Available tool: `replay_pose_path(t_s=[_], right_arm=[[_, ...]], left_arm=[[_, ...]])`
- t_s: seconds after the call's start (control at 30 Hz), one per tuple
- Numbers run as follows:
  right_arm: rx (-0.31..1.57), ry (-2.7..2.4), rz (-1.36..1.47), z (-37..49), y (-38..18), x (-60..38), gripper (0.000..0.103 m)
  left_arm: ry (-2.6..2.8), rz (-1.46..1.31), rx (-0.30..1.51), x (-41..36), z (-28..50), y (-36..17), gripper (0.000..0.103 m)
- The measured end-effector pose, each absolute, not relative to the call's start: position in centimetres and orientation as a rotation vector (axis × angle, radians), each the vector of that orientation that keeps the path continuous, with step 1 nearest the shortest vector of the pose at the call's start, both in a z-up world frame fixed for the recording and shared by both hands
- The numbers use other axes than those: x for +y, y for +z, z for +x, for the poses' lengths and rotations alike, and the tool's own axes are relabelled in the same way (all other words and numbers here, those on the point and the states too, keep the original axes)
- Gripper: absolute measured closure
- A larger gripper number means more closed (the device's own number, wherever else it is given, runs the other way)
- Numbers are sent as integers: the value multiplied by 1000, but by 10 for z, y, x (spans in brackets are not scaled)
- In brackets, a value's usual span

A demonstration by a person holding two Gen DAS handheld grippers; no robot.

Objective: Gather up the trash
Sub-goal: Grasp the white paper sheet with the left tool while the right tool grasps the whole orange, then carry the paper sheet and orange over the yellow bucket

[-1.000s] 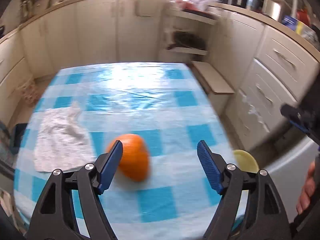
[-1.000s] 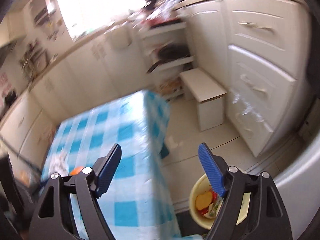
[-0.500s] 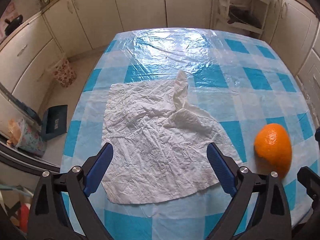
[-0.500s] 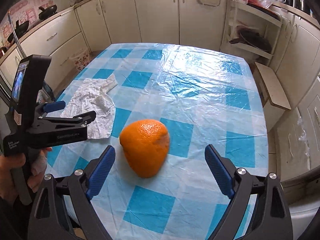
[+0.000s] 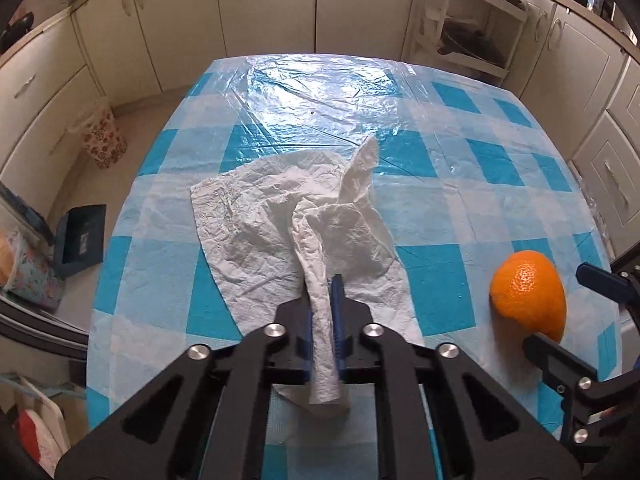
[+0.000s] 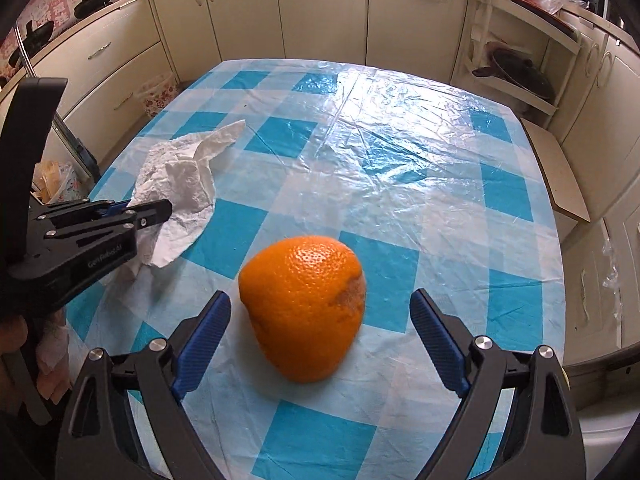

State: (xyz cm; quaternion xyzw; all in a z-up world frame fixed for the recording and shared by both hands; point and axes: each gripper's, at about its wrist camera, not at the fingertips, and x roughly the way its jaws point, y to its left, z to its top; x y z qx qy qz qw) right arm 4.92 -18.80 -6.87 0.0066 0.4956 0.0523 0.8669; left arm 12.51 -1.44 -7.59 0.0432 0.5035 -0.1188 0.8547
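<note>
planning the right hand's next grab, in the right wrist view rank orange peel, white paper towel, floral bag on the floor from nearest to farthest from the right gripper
1. orange peel, between the right gripper's open jaws.
2. white paper towel, on the table's left side.
3. floral bag, on the floor beyond the table's far left corner.

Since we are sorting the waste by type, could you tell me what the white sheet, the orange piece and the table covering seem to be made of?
White sheet: probably paper towel, matte and finely crinkled, holding sharp creases.
Orange piece: apparently citrus peel, waxy and pitted with pores; its inside is hidden.
Table covering: likely clear glossy plastic film over a blue-checked cloth, judging by wrinkles and glare.
</note>
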Motion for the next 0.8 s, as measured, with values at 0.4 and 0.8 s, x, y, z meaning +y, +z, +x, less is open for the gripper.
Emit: replay_pose_path(t_s=[0.4, 0.8], right_arm=[[1078, 135, 91, 43, -71, -202, 70], [995, 49, 172, 14, -41, -257, 71]], left_arm=[[-346, -54, 1003, -8, 78, -18, 101], [-442, -5, 955, -61, 55, -5, 101]])
